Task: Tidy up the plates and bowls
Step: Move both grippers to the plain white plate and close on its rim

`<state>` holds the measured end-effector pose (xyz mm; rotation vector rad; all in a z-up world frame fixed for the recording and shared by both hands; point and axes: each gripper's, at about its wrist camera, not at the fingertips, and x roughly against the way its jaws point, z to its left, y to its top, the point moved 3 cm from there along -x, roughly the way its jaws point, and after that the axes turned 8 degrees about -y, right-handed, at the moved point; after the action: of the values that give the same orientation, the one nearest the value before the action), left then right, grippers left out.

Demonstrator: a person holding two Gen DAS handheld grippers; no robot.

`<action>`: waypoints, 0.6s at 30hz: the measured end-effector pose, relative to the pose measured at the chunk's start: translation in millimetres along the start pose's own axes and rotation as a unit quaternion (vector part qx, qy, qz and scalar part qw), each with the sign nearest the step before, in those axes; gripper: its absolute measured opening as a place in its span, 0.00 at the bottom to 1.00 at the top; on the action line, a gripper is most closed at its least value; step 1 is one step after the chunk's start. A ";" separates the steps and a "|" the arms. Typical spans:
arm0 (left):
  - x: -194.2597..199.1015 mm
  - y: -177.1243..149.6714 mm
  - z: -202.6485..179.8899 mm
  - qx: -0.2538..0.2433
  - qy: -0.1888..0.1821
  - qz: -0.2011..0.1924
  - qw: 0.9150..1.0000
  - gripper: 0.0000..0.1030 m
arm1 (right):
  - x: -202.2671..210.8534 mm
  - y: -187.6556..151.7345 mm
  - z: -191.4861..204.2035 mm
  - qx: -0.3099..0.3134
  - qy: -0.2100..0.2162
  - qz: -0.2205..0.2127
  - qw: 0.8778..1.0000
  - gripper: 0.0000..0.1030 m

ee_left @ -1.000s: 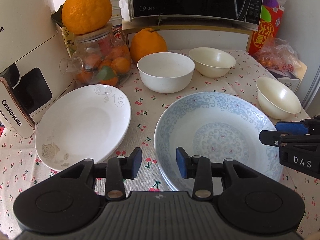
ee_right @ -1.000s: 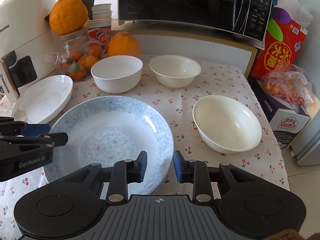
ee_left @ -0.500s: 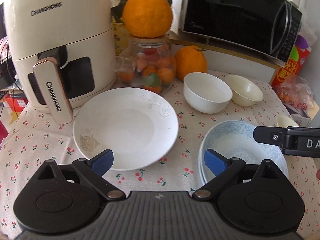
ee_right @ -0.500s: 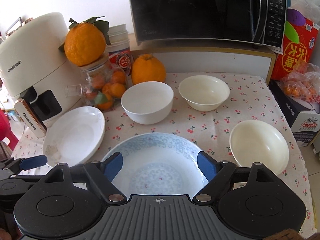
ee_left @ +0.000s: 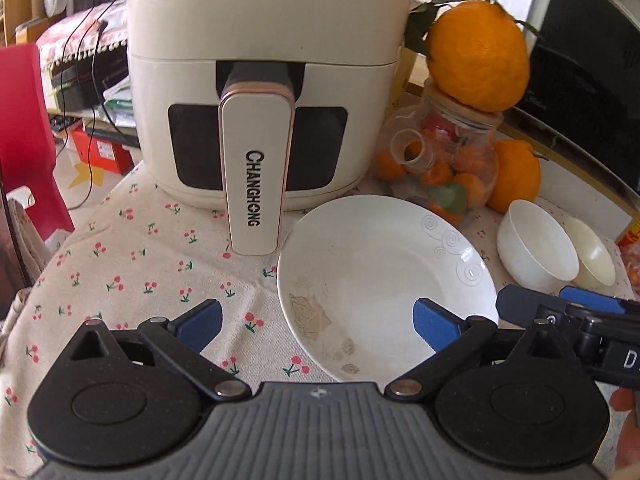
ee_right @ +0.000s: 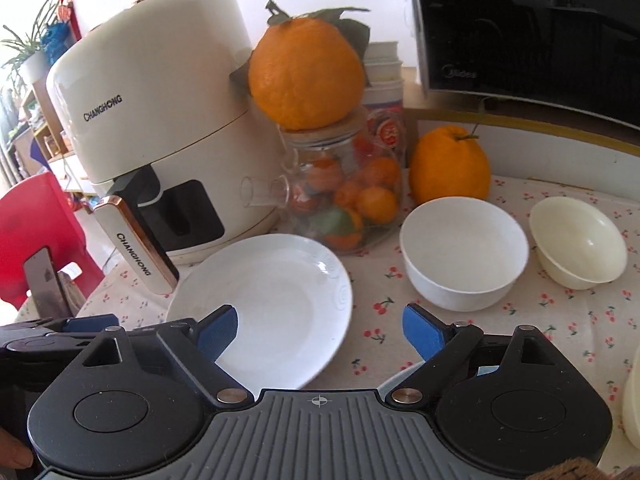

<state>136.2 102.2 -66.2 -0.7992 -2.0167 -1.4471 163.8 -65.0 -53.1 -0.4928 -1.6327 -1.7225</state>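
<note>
A white plate [ee_left: 384, 280] [ee_right: 272, 300] lies on the cherry-print cloth in front of the air fryer. My left gripper [ee_left: 316, 326] hangs over its near left rim. Its jaws are opening wide and the pads press on nothing. My right gripper [ee_right: 320, 332] hangs over the plate's near right rim, its jaws also opening, with nothing gripped. Each gripper shows in the other's view, the right gripper [ee_left: 560, 308] and the left gripper [ee_right: 80, 326]. A white bowl [ee_right: 464, 248] and a cream bowl [ee_right: 580, 244] stand to the right. A sliver of the blue patterned plate [ee_right: 400, 378] shows under the right gripper.
A cream air fryer [ee_left: 260, 80] with its handle sticking out stands behind the plate. A glass jar of oranges [ee_right: 344, 192] carries a big orange [ee_right: 308, 76]; another orange [ee_right: 450, 164] and a black microwave [ee_right: 520, 24] stand behind. Another cream bowl [ee_right: 632, 400] and a red chair [ee_right: 36, 232] sit at the edges.
Both grippers stood narrow at the blue patterned plate's near rim. They have opened wide and swung left to the white plate; the blue plate has dropped almost out of view.
</note>
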 end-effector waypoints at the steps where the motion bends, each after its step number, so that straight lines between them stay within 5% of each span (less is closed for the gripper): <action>1: -3.1 -1.3 2.9 0.008 -0.005 -0.003 1.000 0.97 | -5.1 0.2 0.4 -0.001 0.003 0.005 1.000 0.89; 10: -13.7 -8.3 28.3 0.076 -0.031 -0.019 0.996 0.73 | -42.2 8.0 -15.9 -0.062 0.026 0.029 0.997 0.84; 18: -21.6 -5.0 34.2 0.091 -0.052 -0.008 0.994 0.47 | -59.4 5.3 -20.5 -0.074 0.030 0.048 0.996 0.44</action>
<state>144.8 130.1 -94.7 -0.7967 -2.2014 -1.2296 211.9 -71.2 -93.4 -0.5758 -1.4240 -1.7765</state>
